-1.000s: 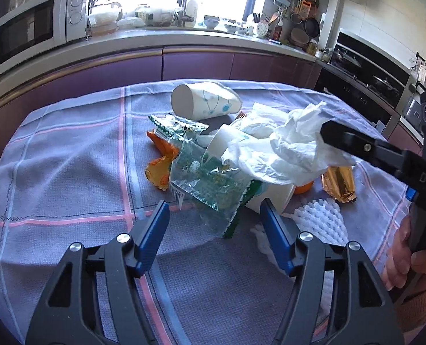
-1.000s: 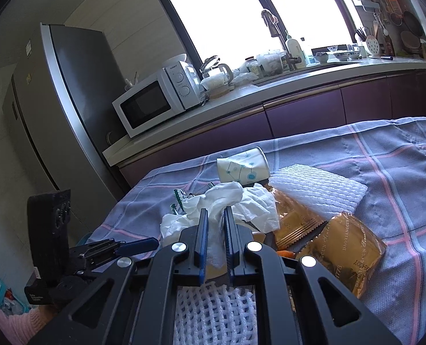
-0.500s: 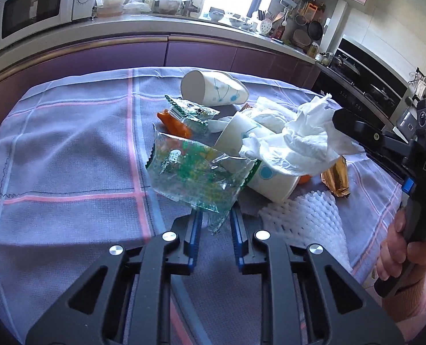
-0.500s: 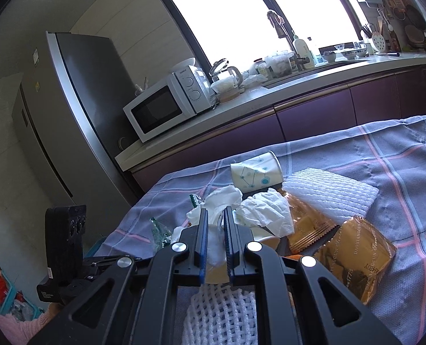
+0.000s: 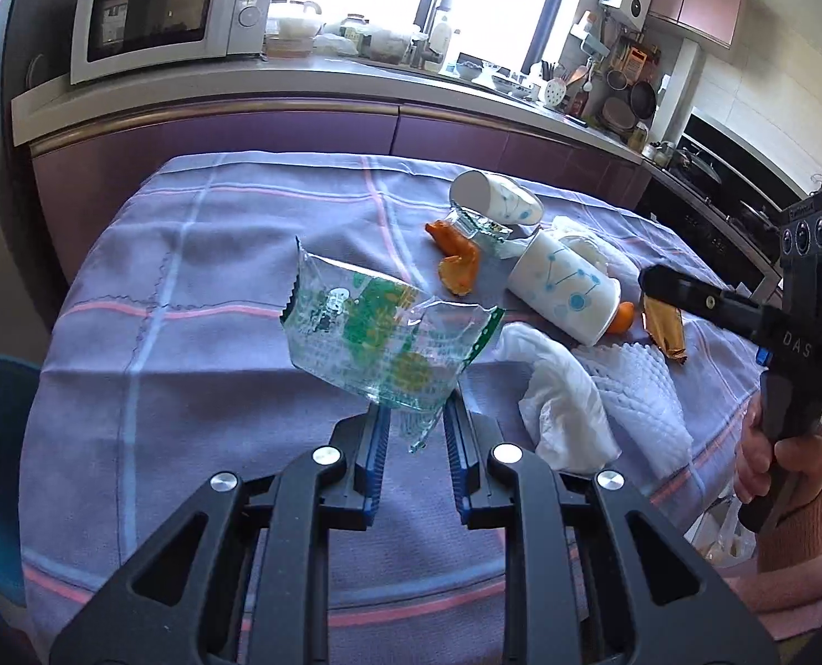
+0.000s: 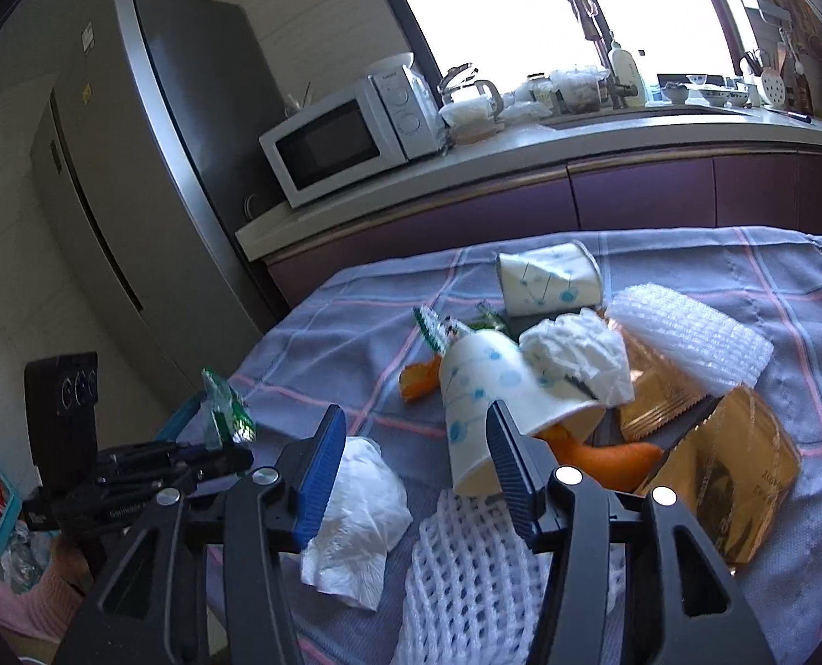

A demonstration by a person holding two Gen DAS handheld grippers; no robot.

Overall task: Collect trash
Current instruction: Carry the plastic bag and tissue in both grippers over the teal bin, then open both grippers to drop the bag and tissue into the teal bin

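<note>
**Wrapper lifted, tissue loose beside the cup**

The left gripper (image 5: 413,446) is clamped on the lower corner of a clear green-printed wrapper (image 5: 377,338), which hangs above the checked tablecloth (image 5: 189,255), on the near left of the toppled paper cup (image 5: 563,296); the right gripper (image 6: 411,471) stands wide with nothing between its fingers, hovering just in front of that same cup (image 6: 483,404); a crumpled white tissue (image 6: 355,521) lies on the cloth near and left of the cup, partly under the left blue finger, and a white foam net (image 6: 466,582) lies directly in front of it; a gold foil packet (image 6: 726,476) sits to the cup's right, orange peel (image 6: 604,457) under its rim, a second cup (image 6: 549,282) behind. The wrapper looks feather-light, thin and slippery, apt to slide from a corner pinch; a bite deeper into a crease would likely hold better. The tissue is soft and compressible; taking its bunched middle should gather it whole. The cup is light but crushable; its rim wall seems the surest hold.
</note>
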